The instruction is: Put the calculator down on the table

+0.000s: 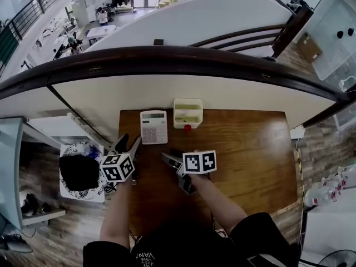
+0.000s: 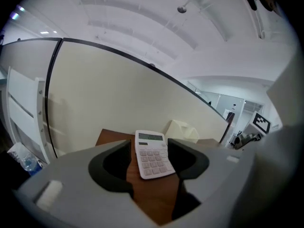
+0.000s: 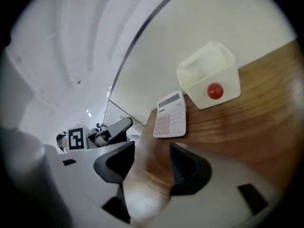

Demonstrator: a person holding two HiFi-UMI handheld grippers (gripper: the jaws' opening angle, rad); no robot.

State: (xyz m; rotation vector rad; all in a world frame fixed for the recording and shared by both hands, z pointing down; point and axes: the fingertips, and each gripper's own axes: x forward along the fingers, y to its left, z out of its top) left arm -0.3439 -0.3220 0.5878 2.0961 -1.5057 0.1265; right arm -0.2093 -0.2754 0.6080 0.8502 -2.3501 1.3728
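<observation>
Nearest, the left claw (image 2: 151, 169) and right claw (image 3: 149, 167) hung spread and empty over the table (image 1: 245, 154). Farther on, the calculator (image 1: 154, 127) lay flat on it — just beside a white box (image 1: 187, 113). A careless forward sweep could knock it askew.

Bright even daylight, soft shadows, strong fisheye bending at edges, blurred near foreground, dark vignette corners

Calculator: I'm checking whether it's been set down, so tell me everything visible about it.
The calculator is white plastic, with a greyish display strip above rows of pale keys. It lies flat, face up, near the wooden table's far edge, left of a white box and apart from it. Nothing grips it.
</observation>
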